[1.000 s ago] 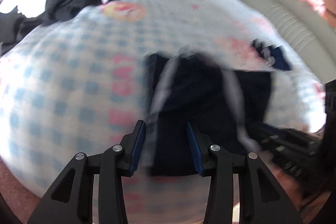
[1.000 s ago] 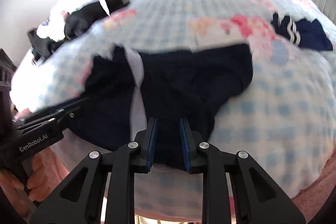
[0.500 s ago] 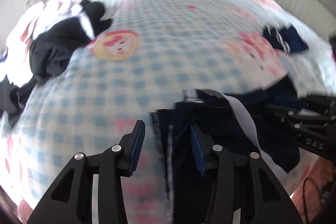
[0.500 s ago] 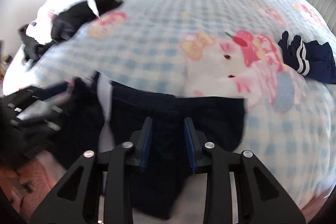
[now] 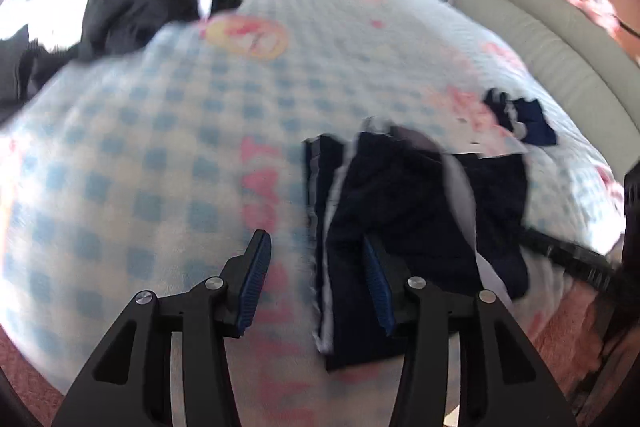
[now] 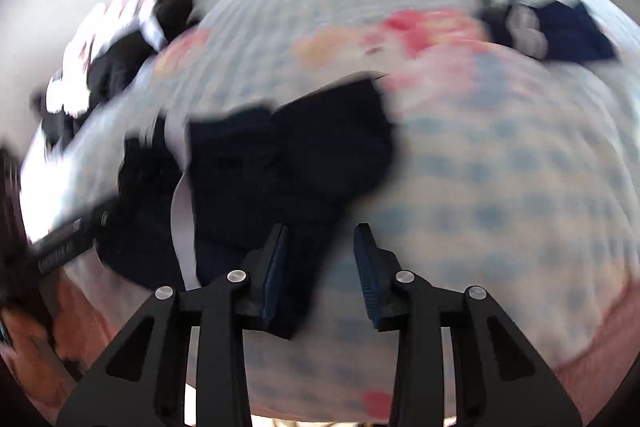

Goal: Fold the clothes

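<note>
Checked blanket (image 5: 120, 155), navy garment (image 5: 400, 211) flat, left claw (image 5: 316, 283) spread, right claw (image 6: 320, 267) just spreading

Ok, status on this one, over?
Left gripper open. Right gripper just opened, clear of shorts. Shorts half folded on bed. Nothing blocking.

Two grippers are at work: the left gripper (image 5: 316, 279) and the right gripper (image 6: 320, 263). One checked blanket (image 5: 160, 147) covers the bed. On it lie one dark navy garment with white stripes (image 5: 404, 211) at the centre, one small folded navy piece (image 5: 520, 115) toward two o'clock, and one heap of black and white clothes (image 5: 132, 3) toward ten o'clock. One grey padded headboard (image 5: 552, 39) runs along the right.
</note>
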Action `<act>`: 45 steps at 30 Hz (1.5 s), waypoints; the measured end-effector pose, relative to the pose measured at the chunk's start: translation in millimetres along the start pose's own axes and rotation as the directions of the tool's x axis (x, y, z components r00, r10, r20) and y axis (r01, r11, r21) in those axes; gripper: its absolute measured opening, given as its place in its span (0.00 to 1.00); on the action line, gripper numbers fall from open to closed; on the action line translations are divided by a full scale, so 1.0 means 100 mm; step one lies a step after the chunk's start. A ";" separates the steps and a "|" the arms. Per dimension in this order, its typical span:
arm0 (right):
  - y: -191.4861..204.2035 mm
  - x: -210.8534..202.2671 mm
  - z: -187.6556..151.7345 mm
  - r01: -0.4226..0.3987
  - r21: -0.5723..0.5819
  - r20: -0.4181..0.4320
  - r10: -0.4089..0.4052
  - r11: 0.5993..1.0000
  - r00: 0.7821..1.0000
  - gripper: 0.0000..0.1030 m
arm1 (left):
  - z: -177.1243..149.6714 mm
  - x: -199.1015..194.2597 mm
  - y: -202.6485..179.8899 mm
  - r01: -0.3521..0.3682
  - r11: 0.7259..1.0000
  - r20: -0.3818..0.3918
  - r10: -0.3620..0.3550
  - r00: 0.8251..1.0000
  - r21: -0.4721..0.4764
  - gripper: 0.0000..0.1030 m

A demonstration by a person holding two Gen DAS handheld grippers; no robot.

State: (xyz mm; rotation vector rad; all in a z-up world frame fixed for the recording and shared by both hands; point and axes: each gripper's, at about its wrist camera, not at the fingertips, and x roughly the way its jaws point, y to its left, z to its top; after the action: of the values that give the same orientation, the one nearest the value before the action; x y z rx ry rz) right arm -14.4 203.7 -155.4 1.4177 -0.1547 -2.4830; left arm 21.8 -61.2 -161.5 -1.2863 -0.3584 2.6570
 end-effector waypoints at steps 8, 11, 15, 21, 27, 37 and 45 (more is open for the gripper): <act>0.12 0.06 -0.18 0.061 -0.057 -0.053 -0.065 0.996 0.996 0.38 | -0.04 0.06 0.07 -0.001 0.996 -0.024 -0.001 1.000 -0.085 0.46; 0.24 -0.04 -0.22 0.159 -0.093 0.009 -0.158 0.983 0.987 0.38 | -0.06 0.00 0.20 0.057 0.987 -0.013 -0.059 0.998 -0.148 0.46; 0.36 -0.03 -0.22 0.102 -0.135 0.010 -0.102 0.986 0.995 0.39 | -0.11 0.08 0.24 -0.022 0.988 -0.053 0.014 0.999 -0.152 0.48; 0.16 -0.13 -0.12 0.154 -0.048 0.004 -0.154 0.987 0.988 0.42 | 0.02 -0.04 0.29 0.004 0.986 0.042 0.003 0.999 -0.164 0.47; 0.10 0.11 0.02 -0.024 0.008 -0.082 0.025 1.000 0.996 0.53 | -0.04 0.31 0.22 0.119 0.974 -0.048 -0.130 0.990 -0.195 0.51; -0.09 -0.16 -0.09 0.011 0.042 0.027 -0.012 0.999 1.000 0.53 | -0.02 0.18 0.45 0.118 0.958 0.025 -0.115 0.993 -0.261 0.48; -0.16 0.18 -0.17 -0.212 0.152 -0.059 0.223 0.965 0.973 0.55 | -0.01 0.42 0.30 0.224 0.939 -0.045 -0.244 0.969 -0.262 0.50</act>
State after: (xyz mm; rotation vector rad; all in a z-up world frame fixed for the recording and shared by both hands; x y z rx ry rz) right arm -10.9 214.2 -182.7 1.4612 -0.4582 -2.2754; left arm -4.4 -79.2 -201.6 -1.3160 -0.8125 2.4123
